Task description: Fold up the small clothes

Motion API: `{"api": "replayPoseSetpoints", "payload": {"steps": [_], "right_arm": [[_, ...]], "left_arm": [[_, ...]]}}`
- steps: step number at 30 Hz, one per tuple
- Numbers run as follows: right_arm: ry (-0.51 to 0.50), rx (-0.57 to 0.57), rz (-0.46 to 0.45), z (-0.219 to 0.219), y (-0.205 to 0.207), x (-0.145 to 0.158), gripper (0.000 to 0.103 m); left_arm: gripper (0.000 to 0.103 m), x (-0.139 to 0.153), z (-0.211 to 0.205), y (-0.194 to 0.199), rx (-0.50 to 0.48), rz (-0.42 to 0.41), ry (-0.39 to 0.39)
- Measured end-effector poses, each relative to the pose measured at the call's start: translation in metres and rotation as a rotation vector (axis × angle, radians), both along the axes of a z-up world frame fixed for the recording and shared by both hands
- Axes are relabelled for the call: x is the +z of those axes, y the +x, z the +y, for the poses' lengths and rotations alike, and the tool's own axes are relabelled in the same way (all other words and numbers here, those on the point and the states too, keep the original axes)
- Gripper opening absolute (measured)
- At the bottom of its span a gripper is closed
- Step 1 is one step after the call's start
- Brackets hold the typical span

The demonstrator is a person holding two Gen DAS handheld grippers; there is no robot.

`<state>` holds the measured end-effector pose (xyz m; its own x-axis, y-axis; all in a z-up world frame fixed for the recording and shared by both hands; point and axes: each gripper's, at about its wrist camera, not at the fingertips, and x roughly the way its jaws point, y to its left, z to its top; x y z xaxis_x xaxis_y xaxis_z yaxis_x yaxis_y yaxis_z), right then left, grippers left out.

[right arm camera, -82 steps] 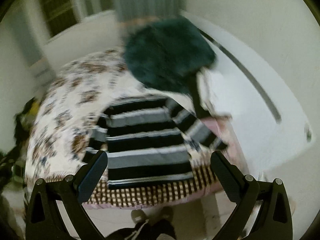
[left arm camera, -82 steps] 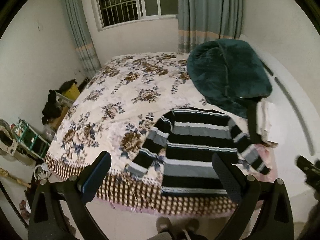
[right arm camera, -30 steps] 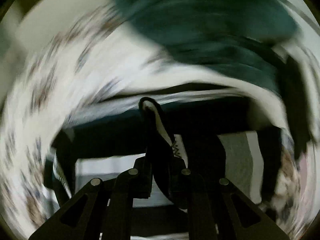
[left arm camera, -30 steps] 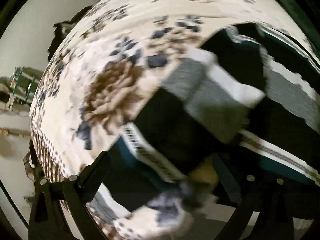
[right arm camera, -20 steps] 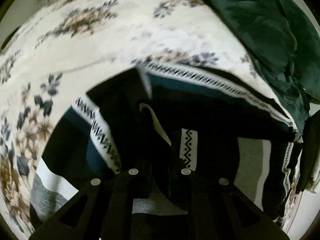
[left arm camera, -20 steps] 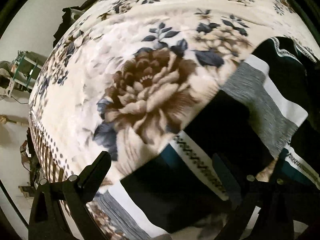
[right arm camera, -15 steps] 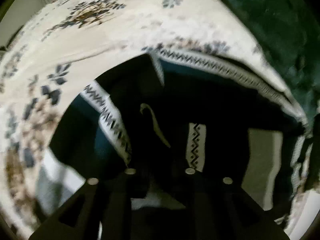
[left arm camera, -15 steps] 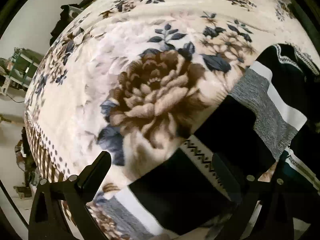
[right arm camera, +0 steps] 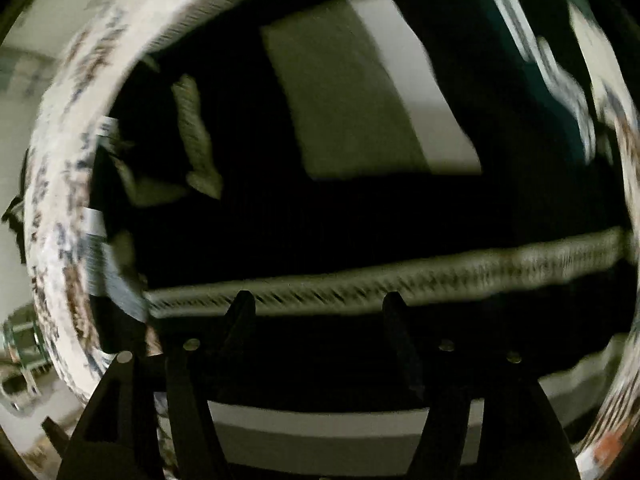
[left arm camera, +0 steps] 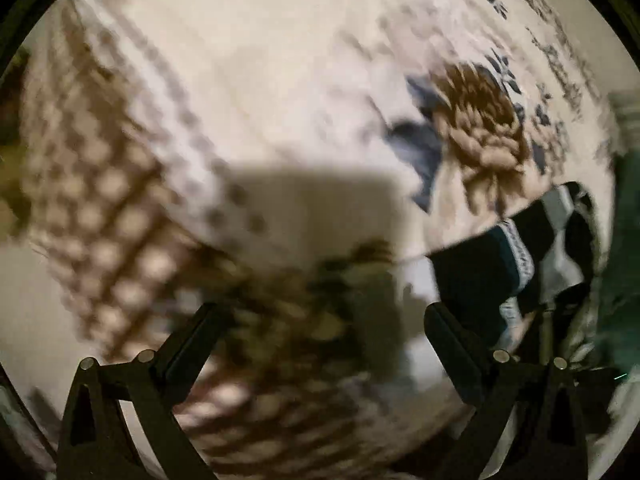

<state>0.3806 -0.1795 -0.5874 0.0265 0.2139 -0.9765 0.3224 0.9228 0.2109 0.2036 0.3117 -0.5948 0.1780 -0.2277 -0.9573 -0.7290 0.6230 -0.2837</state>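
A black, grey and white striped sweater [right arm camera: 360,208] lies on the floral bedspread [left arm camera: 280,80] and fills the right wrist view, blurred. My right gripper [right arm camera: 320,312] is open close over the sweater, with nothing between its fingers. In the left wrist view a striped part of the sweater [left arm camera: 516,264] shows at the right edge. My left gripper [left arm camera: 324,320] is open and empty over the checked border of the bedspread, to the left of the sweater.
A dark green fleece item [left arm camera: 624,240] lies at the far right edge of the left wrist view. The bed's checked border [left arm camera: 100,208] drops to the pale floor [left arm camera: 28,300] at the left. A green rack [right arm camera: 20,336] stands beside the bed.
My right gripper has opened and let go of the sweater fold it was shut on. My left gripper has swung left, away from the sleeve, to the bed's edge.
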Motion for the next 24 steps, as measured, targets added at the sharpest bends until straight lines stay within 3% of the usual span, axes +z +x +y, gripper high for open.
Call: {"api": "replayPoseSetpoints", "payload": {"steps": [2,3,4,5,7,8,9,15,20,24], "right_arm": [[-0.007,-0.025,0.021,-0.002,-0.013,-0.014,0.068],[-0.01,-0.029,0.026,0.0,-0.017,-0.018,0.068],[-0.013,-0.03,0.029,0.003,-0.019,-0.022,0.068],[-0.02,-0.024,0.032,0.007,-0.023,-0.025,0.068],[-0.036,-0.007,0.031,0.013,-0.026,-0.027,0.068],[-0.044,0.007,0.026,0.017,-0.028,-0.028,0.068],[-0.05,0.016,0.023,0.02,-0.029,-0.028,0.068],[-0.056,0.023,0.011,0.024,-0.037,-0.031,0.068],[-0.05,0.017,0.007,0.028,-0.045,-0.032,0.068],[-0.047,0.017,0.008,0.04,-0.044,-0.033,0.068]], "left_arm": [[0.101,-0.017,-0.014,0.014,-0.026,-0.028,-0.042],[0.098,-0.021,-0.021,0.021,-0.045,-0.011,-0.005],[0.079,-0.023,-0.027,0.026,-0.058,0.003,0.038],[0.067,-0.021,-0.03,0.028,-0.058,0.014,0.077],[0.023,-0.009,-0.026,0.024,-0.038,0.009,0.123],[0.018,-0.004,-0.021,0.021,-0.022,-0.002,0.117],[0.005,0.003,-0.014,0.016,-0.001,-0.034,0.094],[0.004,0.056,0.019,0.035,-0.066,-0.16,0.182],[0.004,0.067,0.067,0.06,-0.024,-0.211,0.268],[0.005,0.05,0.098,0.077,0.028,-0.217,0.25]]}}
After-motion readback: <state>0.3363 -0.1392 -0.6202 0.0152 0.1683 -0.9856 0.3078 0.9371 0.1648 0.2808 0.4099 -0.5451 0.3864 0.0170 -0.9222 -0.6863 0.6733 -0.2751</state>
